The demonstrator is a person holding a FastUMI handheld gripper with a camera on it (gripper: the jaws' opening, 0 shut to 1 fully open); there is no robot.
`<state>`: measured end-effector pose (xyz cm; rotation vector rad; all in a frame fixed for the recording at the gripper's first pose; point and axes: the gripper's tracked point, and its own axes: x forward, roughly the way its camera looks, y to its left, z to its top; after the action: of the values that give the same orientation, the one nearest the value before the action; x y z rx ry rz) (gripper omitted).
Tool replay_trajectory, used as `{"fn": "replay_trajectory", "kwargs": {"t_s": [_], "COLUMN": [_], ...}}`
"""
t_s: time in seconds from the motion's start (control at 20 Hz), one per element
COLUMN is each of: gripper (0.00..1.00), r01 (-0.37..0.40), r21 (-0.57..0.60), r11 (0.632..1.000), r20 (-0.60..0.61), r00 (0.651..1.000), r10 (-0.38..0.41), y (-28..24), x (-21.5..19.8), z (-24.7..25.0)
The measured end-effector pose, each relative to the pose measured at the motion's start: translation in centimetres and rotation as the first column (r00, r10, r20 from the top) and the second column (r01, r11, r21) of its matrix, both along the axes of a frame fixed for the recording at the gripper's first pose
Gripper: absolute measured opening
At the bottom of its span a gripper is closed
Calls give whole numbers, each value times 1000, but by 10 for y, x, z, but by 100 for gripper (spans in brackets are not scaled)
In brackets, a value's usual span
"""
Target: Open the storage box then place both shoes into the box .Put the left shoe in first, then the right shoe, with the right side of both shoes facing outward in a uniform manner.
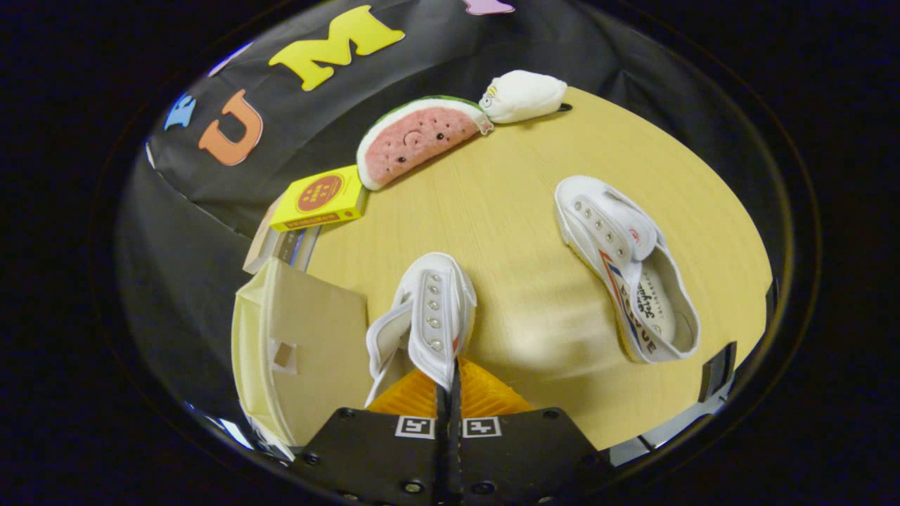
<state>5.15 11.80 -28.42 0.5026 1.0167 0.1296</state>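
Jaws pinched tight on a thin edge of the near shoe (430, 313), so the gripper (448, 393) holds it lifted, toe pointing away, presumably bound for the box (309, 351), open just to its left. Table (506, 211) beyond carries the other shoe (626, 270), lying on its side, well apart to the right, waiting its turn.

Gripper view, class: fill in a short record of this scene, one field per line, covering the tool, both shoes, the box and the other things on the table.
tool: tool, fingers closed on the held shoe
held shoe: white shoe, pinched at its edge, toe pointing away
other shoe: second white shoe lying apart on the table
box: cream storage box beside the held shoe
other items: watermelon plush, white plush, yellow box
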Motion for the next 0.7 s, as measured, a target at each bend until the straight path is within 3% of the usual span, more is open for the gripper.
{"fn": "replay_trajectory", "kwargs": {"t_s": [0.35,0.7], "gripper": [0,0], "r01": [84,-15], "r21": [54,100], "r11": [995,995], "r20": [128,152], "r00": [988,988], "r10": [-91,-1], "y": [46,165], "x": [-20,-36], "z": [105,141]}}
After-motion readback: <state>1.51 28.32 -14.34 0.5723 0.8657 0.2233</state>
